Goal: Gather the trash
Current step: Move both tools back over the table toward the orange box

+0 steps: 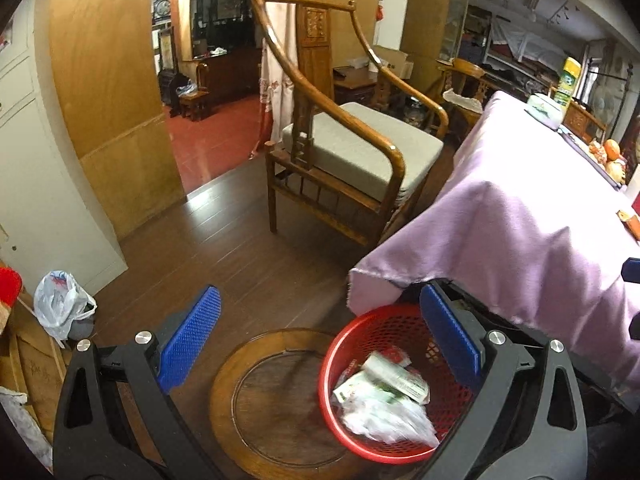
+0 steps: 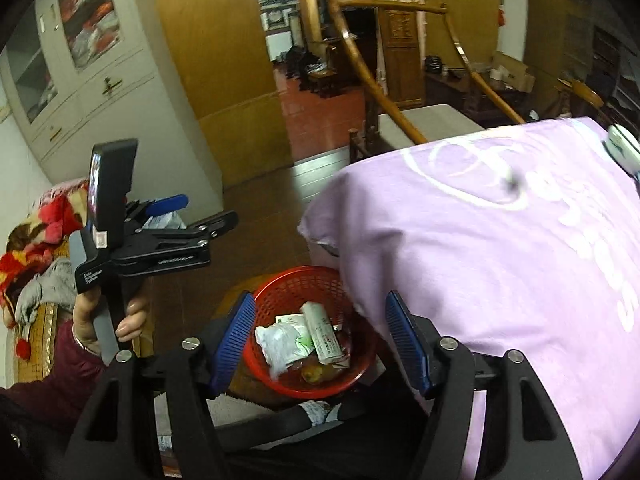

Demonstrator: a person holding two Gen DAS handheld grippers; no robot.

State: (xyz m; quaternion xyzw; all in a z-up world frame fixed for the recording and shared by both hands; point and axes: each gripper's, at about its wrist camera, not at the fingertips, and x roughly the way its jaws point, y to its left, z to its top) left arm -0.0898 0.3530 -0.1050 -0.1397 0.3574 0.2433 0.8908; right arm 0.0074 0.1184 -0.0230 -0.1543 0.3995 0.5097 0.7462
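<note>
Right wrist view looked down over a red mesh basket (image 2: 308, 336) that stood on a round wooden stool, tucked against the corner of a counter draped in a lilac cloth (image 2: 500, 264). The right tool (image 2: 322, 344) hung above the basket with its blue pads standing apart and nothing pinched between them; a white wrapper (image 2: 280, 342) and a long paper box (image 2: 324, 334) lay below, inside the basket, with what seemed a brownish scrap under them. Left wrist view showed the left tool (image 1: 320, 344) also spread wide and empty, one pad over the stool (image 1: 256, 400) and the other over the basket's rim. In the right wrist view a hand (image 2: 128, 320) could be seen gripping that left tool's handle off to the side. Judged from this, the drop-off step appeared just finished, the rubbish resting in the basket. The next move likely called for lifting both tools clear and turning toward the counter top, where a few small items sat, to find another piece of litter
</note>
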